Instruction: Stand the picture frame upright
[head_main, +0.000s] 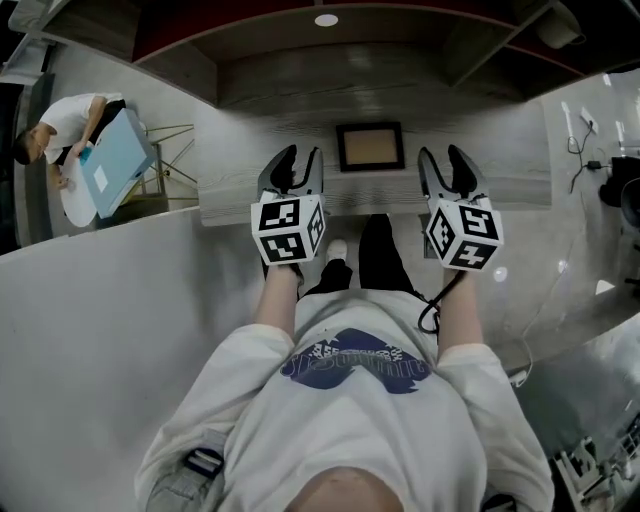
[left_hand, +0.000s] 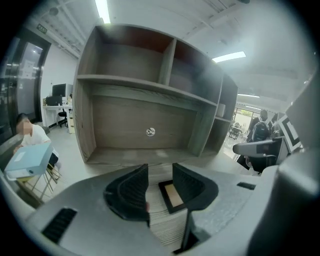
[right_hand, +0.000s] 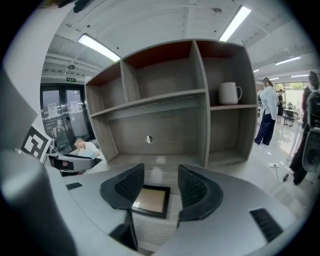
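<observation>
A black picture frame (head_main: 370, 147) with a tan panel lies flat on the grey wooden desk (head_main: 240, 195), near its front edge. My left gripper (head_main: 297, 165) hovers to the frame's left and my right gripper (head_main: 447, 163) to its right; both are open and empty. In the left gripper view the frame (left_hand: 170, 196) shows between and beyond the jaws of the left gripper (left_hand: 160, 182), partly hidden by the right jaw. In the right gripper view the frame (right_hand: 150, 200) lies between the jaws of the right gripper (right_hand: 161, 184), apart from them.
A wooden shelf unit (right_hand: 165, 95) rises behind the desk, with a white mug (right_hand: 230, 93) in its upper right compartment. A seated person (head_main: 60, 130) with a light blue box (head_main: 118, 162) is off to the left. People stand at the right (right_hand: 267, 112).
</observation>
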